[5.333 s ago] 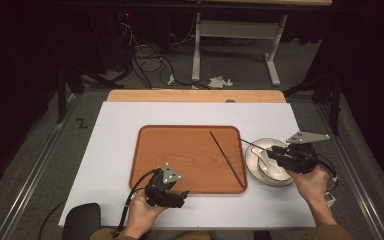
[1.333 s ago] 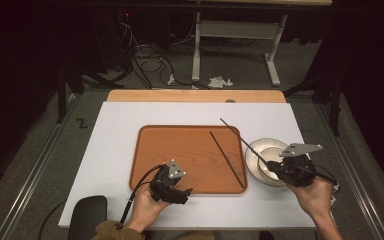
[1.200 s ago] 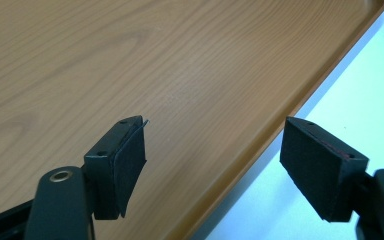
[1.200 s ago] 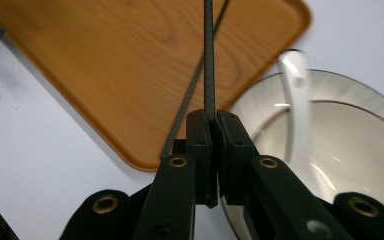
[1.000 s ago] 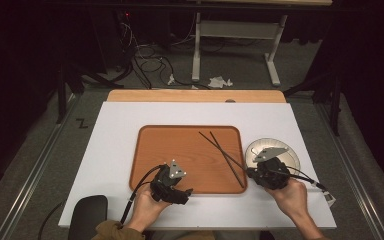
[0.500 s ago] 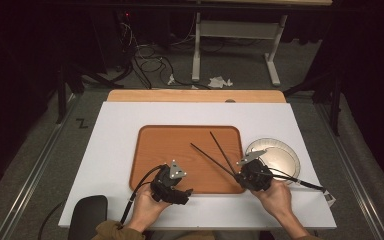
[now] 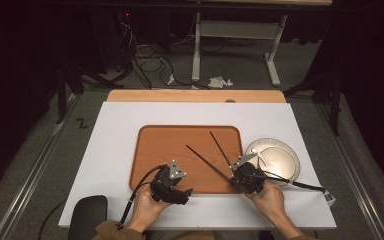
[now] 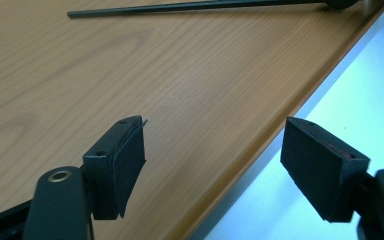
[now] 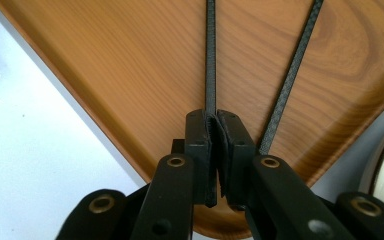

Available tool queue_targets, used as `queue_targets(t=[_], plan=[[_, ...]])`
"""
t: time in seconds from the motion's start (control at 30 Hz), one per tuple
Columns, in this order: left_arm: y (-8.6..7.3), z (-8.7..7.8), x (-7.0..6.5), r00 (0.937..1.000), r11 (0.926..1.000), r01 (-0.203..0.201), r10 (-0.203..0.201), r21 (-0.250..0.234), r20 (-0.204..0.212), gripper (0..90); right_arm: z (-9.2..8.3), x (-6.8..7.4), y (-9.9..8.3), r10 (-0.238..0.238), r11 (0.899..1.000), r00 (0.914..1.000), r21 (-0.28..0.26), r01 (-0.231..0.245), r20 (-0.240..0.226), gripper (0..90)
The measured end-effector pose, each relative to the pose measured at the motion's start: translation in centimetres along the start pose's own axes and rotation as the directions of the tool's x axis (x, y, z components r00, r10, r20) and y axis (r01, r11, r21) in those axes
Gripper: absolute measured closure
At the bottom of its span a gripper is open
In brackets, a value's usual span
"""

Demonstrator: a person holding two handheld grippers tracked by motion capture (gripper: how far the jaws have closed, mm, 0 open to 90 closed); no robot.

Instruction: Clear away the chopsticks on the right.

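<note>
Right gripper (image 9: pixel 215 150) is clamped on one black chopstick (image 7: pixel 207 159), bringing it down onto the wooden tray (image 7: pixel 170 145) near its front right corner, beside the second chopstick (image 7: pixel 220 148) already lying there. Next, I'd judge: lay it flat, parallel to its mate, then release. Left gripper (image 8: pixel 215 165) idles with jaws apart over the tray's front edge, holding nothing. Plate (image 7: pixel 285 162) sits just off the tray's right edge.

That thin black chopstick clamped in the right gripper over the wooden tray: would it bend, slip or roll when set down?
The thin black chopstick runs dead straight out from the right gripper though clamped only at one end, so it is probably stiff and light. Its surface looks finely textured, so a slip seems unlikely. Released on the flat wooden tray, it may roll a little; its cross-section cannot be made out.
</note>
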State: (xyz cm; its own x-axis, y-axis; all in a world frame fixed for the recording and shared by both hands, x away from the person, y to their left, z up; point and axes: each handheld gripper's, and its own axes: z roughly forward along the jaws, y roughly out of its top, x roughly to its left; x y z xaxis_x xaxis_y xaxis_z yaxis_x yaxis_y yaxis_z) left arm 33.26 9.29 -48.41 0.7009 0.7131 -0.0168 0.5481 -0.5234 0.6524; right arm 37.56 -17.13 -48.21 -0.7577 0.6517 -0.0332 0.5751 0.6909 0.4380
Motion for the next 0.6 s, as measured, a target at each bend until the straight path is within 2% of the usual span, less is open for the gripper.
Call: queue_targets(t=[0.2, 0.33, 0.37, 0.4, 0.43, 0.6], plan=[[0.0, 0.0, 0.0, 1.0000, 1.0000, 0.001, -0.001, 0.002, -0.002, 25.8, 0.2, 0.2, 0.1, -0.018, 1.000, 0.9998, 0.016, 0.018, 0.008, 81.8], [0.0, 0.0, 0.0, 1.0000, 1.0000, 0.000, 0.000, 0.003, -0.004, 25.8, -0.3, 0.2, 0.2, -0.020, 1.000, 0.9996, -0.020, 0.021, 0.021, 82.0], [0.0, 0.1, 0.0, 1.0000, 1.0000, -0.002, 0.002, 0.006, -0.004, 25.8, -0.5, 0.3, 0.4, -0.042, 0.998, 0.9990, -0.045, 0.043, 0.017, 84.0], [0.0, 0.1, 0.0, 1.0000, 1.0000, -0.002, 0.002, 0.006, -0.004, 25.8, -0.5, 0.3, 0.4, -0.042, 0.998, 0.9990, -0.045, 0.043, 0.017, 84.0], [0.0, 0.1, -0.1, 1.0000, 1.0000, -0.003, 0.003, 0.007, -0.005, 25.8, -0.5, 0.8, 0.6, -0.067, 0.996, 0.9977, -0.059, 0.067, 0.003, 85.9], [-0.1, 0.0, -0.1, 1.0000, 1.0000, -0.004, 0.004, 0.009, -0.008, 25.8, 0.5, 1.3, 1.0, -0.098, 0.994, 0.9951, -0.043, 0.097, -0.017, 86.4]])
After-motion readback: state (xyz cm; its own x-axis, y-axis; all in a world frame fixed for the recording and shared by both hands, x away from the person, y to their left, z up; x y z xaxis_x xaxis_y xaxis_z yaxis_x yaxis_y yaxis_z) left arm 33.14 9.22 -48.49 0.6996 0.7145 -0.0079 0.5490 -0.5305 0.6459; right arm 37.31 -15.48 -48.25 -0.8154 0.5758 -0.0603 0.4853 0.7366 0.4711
